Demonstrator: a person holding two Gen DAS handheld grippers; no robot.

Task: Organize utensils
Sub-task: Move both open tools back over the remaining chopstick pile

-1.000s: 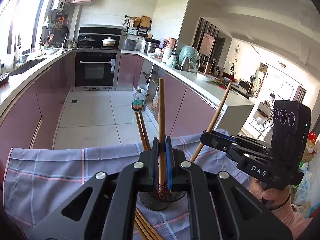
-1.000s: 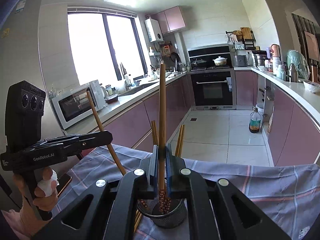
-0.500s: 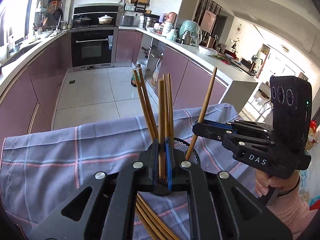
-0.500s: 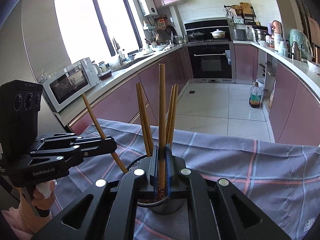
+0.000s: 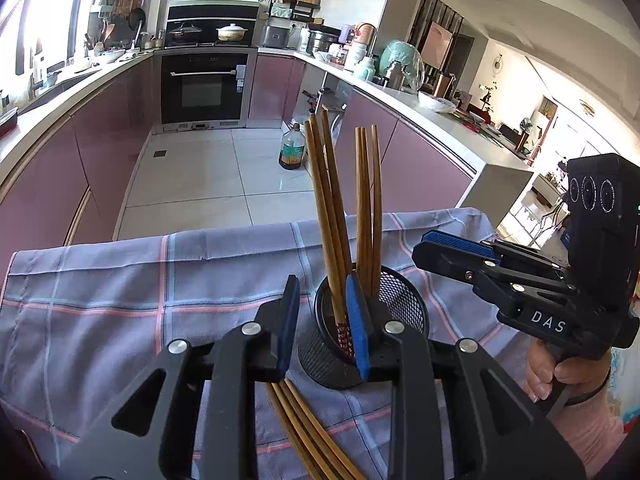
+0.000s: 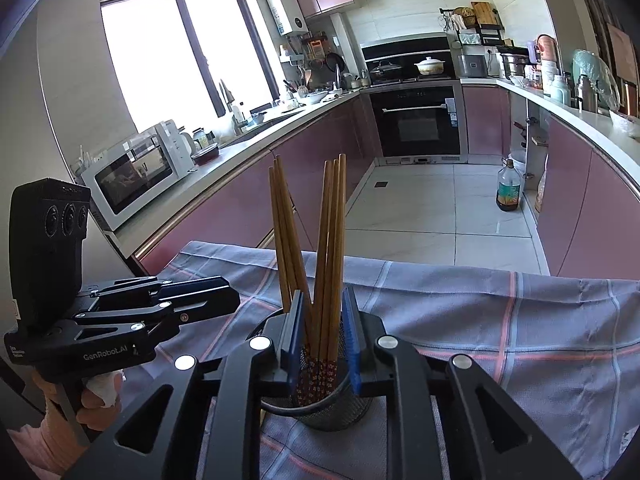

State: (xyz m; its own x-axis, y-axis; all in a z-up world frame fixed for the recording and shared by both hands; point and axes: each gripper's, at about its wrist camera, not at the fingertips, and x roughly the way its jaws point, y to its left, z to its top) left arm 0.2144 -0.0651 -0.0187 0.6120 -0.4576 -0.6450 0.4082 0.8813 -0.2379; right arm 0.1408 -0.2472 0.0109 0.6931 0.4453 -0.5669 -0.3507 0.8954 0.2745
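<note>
Left gripper [image 5: 323, 304] is seen in the left wrist view with jaws opening, fairly narrow, nothing pinched; the right blue pad sits in front of the mesh holder [image 5: 404, 300], lower centre of frame. Upright chopsticks [image 5: 340, 208] are stood in that holder in two bunches, fanned apart at the tips. Only this view shows the loose chopsticks [image 5: 308, 432] lying on the checked cloth [image 5: 120, 300] at bottom centre, just below the holder. The right gripper is also caught side-on at the right edge, held by a hand [image 5: 560, 368] in a pink sleeve.

Right gripper [image 6: 322, 316] is seen in the right wrist view with jaws opening; the chopstick stems pass between the pads, no pad contact is visible. Patterned chopstick ends inside the holder are shown clearly only here, lower centre. The left gripper appears side-on at the left edge. The microwave [image 6: 136, 172] and window are shown only here.
</note>
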